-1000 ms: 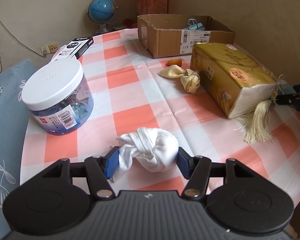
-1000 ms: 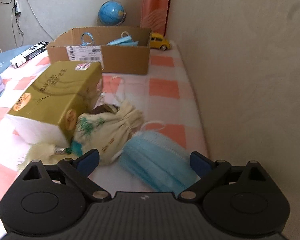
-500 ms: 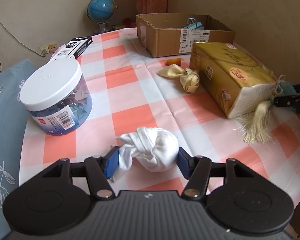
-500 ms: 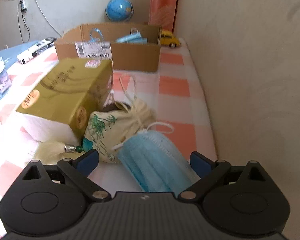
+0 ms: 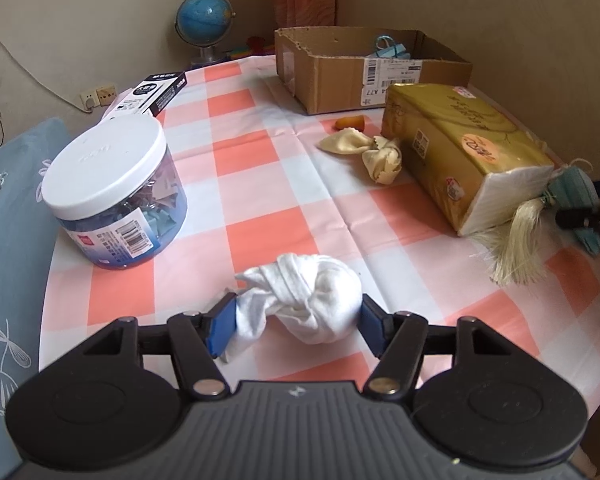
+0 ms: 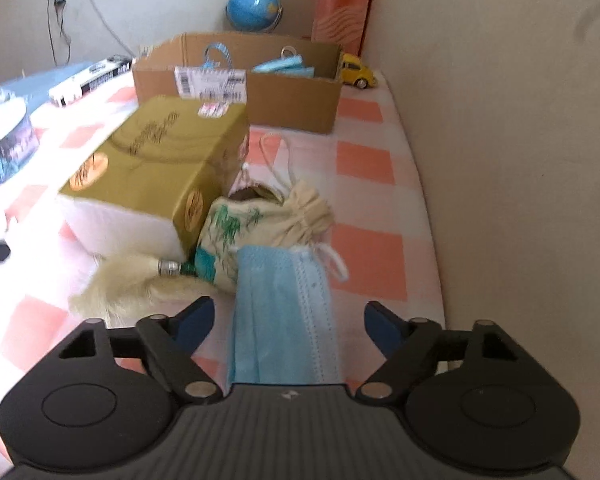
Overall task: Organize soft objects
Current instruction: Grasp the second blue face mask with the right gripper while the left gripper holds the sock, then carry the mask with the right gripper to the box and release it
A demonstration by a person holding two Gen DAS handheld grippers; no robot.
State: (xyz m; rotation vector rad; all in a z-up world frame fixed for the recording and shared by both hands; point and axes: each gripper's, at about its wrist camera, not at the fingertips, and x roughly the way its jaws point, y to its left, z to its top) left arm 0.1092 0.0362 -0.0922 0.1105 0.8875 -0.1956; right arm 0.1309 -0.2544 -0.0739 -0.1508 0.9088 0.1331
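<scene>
the left gripper [image 5: 296, 322] has the knotted white sock [image 5: 306, 300] between its blue pads, low on the checked tablecloth [image 5: 260, 184]. its jaws are opening, so the sock could slip out and stay on the cloth.

the right gripper [image 6: 288, 318] is closing around the blue face mask [image 6: 284, 312], but its pads are not touching it yet. the mask is thin and floppy. it could fold or slide away. its ear loop [image 6: 334, 262] lies by the little cloth pouch [image 6: 256, 228] and could drag it along.
</scene>
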